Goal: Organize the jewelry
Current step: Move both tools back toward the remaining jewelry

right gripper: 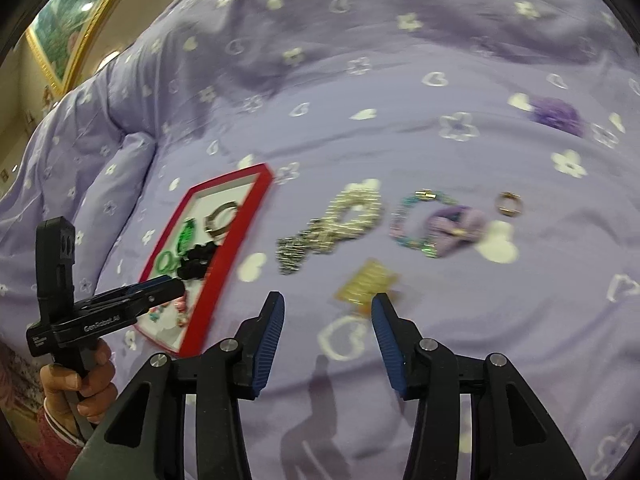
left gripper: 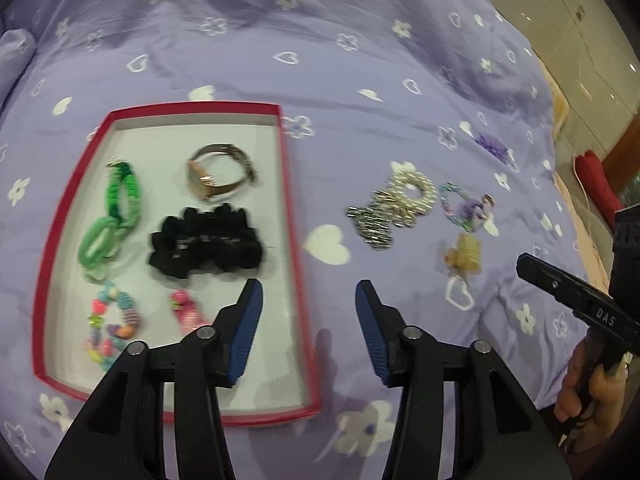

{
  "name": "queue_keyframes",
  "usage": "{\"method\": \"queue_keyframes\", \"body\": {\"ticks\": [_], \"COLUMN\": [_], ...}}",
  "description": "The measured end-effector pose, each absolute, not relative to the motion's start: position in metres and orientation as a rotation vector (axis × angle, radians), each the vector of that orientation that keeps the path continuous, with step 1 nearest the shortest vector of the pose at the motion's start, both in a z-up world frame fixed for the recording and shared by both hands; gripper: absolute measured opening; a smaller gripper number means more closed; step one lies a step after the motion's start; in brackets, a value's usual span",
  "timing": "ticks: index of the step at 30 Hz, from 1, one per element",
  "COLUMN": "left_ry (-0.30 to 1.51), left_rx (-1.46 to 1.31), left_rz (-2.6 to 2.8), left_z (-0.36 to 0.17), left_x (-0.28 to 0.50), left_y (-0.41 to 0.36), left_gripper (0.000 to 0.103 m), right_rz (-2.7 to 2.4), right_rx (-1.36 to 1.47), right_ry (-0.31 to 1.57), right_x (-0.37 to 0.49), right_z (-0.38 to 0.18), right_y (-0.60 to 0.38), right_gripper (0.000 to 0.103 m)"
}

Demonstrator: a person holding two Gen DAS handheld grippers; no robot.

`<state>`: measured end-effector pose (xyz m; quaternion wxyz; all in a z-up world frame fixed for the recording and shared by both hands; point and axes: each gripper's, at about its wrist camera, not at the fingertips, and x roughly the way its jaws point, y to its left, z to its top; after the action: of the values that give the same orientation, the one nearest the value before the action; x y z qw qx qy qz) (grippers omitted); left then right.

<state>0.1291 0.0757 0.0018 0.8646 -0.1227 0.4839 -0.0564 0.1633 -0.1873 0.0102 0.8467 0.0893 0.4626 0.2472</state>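
Note:
A red-rimmed tray (left gripper: 290,184) lies on the purple bedspread and holds a watch (left gripper: 218,174), a black scrunchie (left gripper: 206,242), green hair ties (left gripper: 116,216) and beaded bracelets (left gripper: 114,326). My left gripper (left gripper: 309,292) is open and empty over the tray's right rim. Loose on the bed to the right lie a pearl and silver piece (right gripper: 340,220), a beaded bracelet with a purple bow (right gripper: 440,224), a gold clip (right gripper: 366,282) and a small ring (right gripper: 510,203). My right gripper (right gripper: 328,306) is open and empty, just short of the gold clip.
A purple scrunchie (right gripper: 558,116) lies farther back on the right. A pillow (right gripper: 100,184) bulges at the left of the bed. The bed's right edge, a red object (left gripper: 596,184) and the floor show in the left wrist view.

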Motion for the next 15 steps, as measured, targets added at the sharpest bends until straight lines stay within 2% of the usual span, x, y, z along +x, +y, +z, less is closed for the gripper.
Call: {"method": "queue_keyframes", "body": {"ticks": [15], "left_ry": [1.035], "left_rx": [-0.187], "left_rz": [-0.245], "left_z": [0.004], "left_x": [0.152], "left_y": [-0.004], "left_gripper": [0.053], "right_rz": [0.377], "right_rx": [0.246], "right_ry": [0.937], "right_x": [0.186], "right_z": [-0.002], "right_y": [-0.264], "right_gripper": [0.048]}}
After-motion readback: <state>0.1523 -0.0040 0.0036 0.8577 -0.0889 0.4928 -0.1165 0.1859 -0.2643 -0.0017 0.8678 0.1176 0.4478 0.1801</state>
